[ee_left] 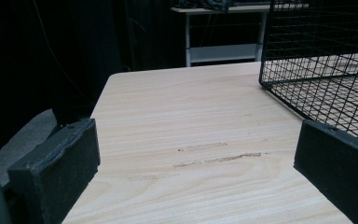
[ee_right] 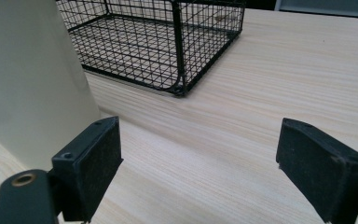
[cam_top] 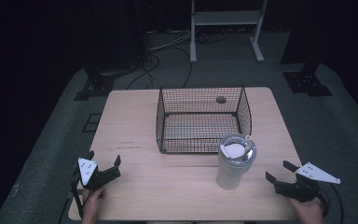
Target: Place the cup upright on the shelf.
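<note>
Pale wood grain covers the table, and on it, toward the near right, stands a cream tumbler with a clear lid, upright, its long axis vertical. Just behind it, touching or nearly so at its near right corner, sits a black wire basket, which holds nothing. The right gripper rests near the right edge of the table, its jaws spread wide and holding nothing; the tumbler lies to its left, close by, with bare wood between them. In the right gripper view the tumbler's cream wall rises just beyond the left jaw, so the gap between the jaws currently points past the cup toward the basket's corner. The left gripper sits at the near left, its jaws also released and empty, well apart from the tumbler. The right hand is plainly the nearer one. To take the cup, I judge it would need to swing left so that the jaws bracket the upright wall from the side.
</note>
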### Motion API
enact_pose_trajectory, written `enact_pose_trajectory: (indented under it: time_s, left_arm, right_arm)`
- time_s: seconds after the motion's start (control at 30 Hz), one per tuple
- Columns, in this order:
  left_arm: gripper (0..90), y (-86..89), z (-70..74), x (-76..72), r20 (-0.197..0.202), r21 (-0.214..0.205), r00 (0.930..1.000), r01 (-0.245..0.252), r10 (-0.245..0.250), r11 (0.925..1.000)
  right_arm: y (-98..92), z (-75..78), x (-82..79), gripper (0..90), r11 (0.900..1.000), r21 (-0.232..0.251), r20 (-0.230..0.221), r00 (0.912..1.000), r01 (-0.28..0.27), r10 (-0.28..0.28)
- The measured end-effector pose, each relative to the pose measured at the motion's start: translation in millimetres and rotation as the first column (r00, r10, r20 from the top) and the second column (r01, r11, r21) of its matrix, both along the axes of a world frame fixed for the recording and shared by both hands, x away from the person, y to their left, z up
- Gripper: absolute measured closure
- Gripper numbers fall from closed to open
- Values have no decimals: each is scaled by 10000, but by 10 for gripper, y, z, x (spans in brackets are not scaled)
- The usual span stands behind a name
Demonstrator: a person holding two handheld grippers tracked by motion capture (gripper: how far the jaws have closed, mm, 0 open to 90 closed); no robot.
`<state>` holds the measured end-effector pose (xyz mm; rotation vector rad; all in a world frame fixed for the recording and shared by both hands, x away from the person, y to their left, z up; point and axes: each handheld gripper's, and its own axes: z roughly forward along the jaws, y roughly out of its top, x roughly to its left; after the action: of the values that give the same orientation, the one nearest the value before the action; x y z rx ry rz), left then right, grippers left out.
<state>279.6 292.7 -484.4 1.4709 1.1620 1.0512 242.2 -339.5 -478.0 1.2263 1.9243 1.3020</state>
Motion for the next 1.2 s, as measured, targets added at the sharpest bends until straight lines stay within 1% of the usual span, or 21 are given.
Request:
enact_pose_trajectory:
  time_s: [0.23,0.37,0.4,0.47,0.67,0.7,0.83,0.93,0.97,1.2]
  left_arm:
    - [0,-5,0,-7,18,67,10000,45,-45,10000]
    - [0,-1,0,-7,22,35,10000,58,-58,10000]
    - [0,-2,0,-7,20,42,10000,52,-52,10000]
    - [0,-2,0,-8,27,57,10000,43,-43,10000]
    - [0,-3,0,-11,19,59,10000,25,-25,10000]
    - [0,-4,0,-11,26,58,10000,24,-24,10000]
    - [0,-4,0,-11,26,58,10000,25,-26,10000]
    - [0,-3,0,-10,27,50,10000,22,-22,10000]
    - [0,-3,0,-11,24,48,10000,21,-22,10000]
    - [0,2,1,-11,18,21,10000,22,-22,10000]
  right_arm:
    - [54,32,-24,132,9995,-132,42,9995,-302,303]
    - [85,87,-40,132,9981,-294,119,9985,-536,539]
    - [93,105,-48,132,9978,-273,160,9980,-601,606]
    - [112,139,-60,132,9967,-246,248,9967,-767,773]
    - [173,208,-104,132,9927,-381,404,9925,-1141,1156]
    - [193,223,-116,132,9913,-379,392,9911,-1258,1272]
    - [233,247,-132,130,9889,-399,402,9886,-1432,1448]
    - [308,270,-146,130,9850,-449,371,9850,-1667,1684]
    - [308,270,-146,130,9850,-449,371,9850,-1667,1684]
    - [438,304,-153,120,9771,-476,337,9774,-2072,2089]
